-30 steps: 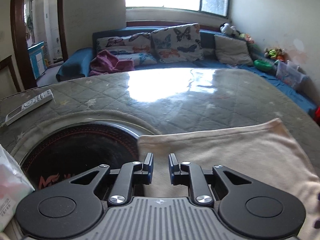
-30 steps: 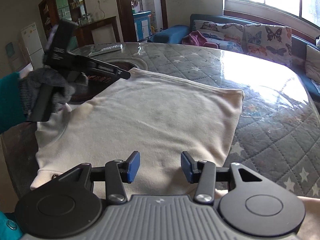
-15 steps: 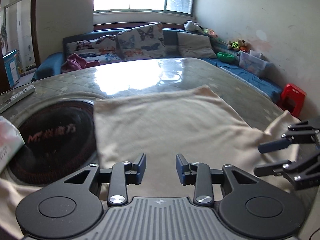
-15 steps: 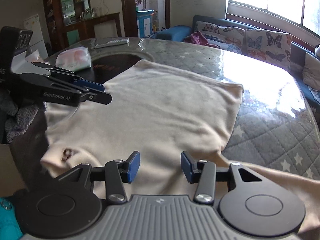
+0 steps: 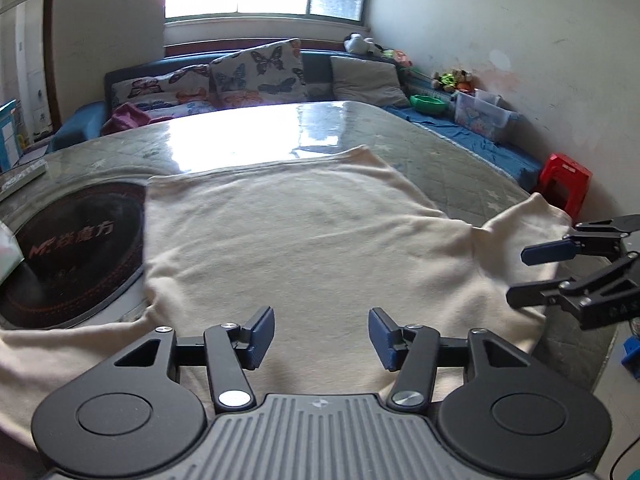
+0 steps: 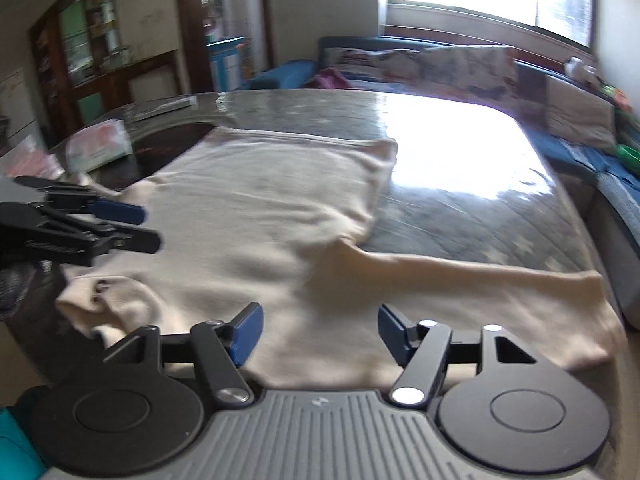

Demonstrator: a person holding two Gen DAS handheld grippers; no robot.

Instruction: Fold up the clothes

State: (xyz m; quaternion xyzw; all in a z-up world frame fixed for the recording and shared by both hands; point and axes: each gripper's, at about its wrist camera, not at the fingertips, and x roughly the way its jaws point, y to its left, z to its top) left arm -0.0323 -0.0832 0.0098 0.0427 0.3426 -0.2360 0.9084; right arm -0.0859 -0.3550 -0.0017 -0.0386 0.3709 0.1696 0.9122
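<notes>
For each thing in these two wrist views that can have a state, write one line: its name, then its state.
Cream top: spread flat on the table, not yet folded, one sleeve stretched out sideways.
Left gripper: open, holding nothing, above the top.
Right gripper: open, holding nothing, above the top.
Table: covered with a quilted cloth under a glossy sheet.
Tissue pack: lying on the table beside the top.

2 low wrist views, near edge, both facing cream garment (image 5: 320,240)
</notes>
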